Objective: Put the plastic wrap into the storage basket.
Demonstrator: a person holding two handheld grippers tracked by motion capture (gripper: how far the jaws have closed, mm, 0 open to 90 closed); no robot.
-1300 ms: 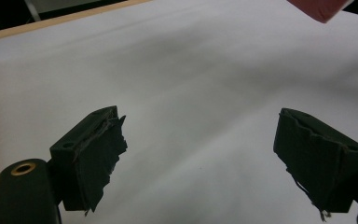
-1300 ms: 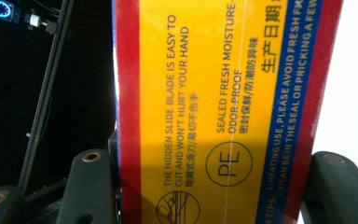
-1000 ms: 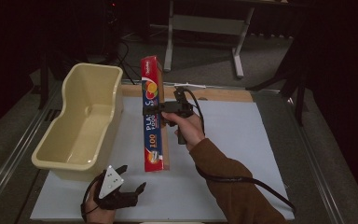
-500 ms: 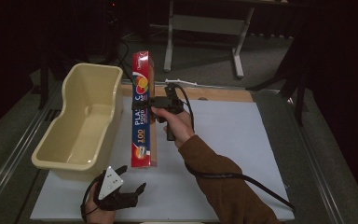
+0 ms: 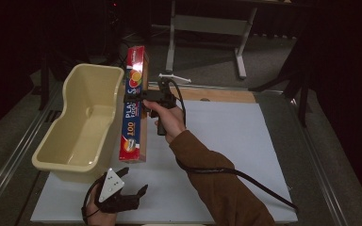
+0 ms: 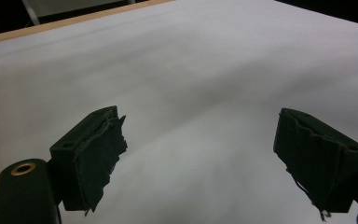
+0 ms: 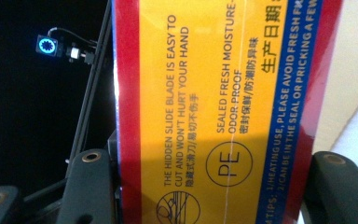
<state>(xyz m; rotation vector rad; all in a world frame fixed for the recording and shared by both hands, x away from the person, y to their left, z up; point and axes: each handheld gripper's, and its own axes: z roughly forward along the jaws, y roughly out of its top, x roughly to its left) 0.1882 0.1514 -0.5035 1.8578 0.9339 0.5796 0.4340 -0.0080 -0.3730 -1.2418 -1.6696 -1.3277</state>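
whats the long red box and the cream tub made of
Plastic wrap box: looks like printed cardboard with a glossy coat; crisp folded edges and a sheen across the yellow panel in the right gripper view. Cream tub: probably moulded plastic, smooth, slightly shiny, with rounded corners and a rolled rim.

Right hand-held gripper: black pistol-grip body, black cable trailing across a brown long sleeve. Left hand-held gripper: black body, grey three-cornered plate on top, black cable looped alongside. Its jaw pads are wrapped in frayed black tape, with a brass-ringed screw hole at one base.

wrap box ends cut off (right gripper view edges).
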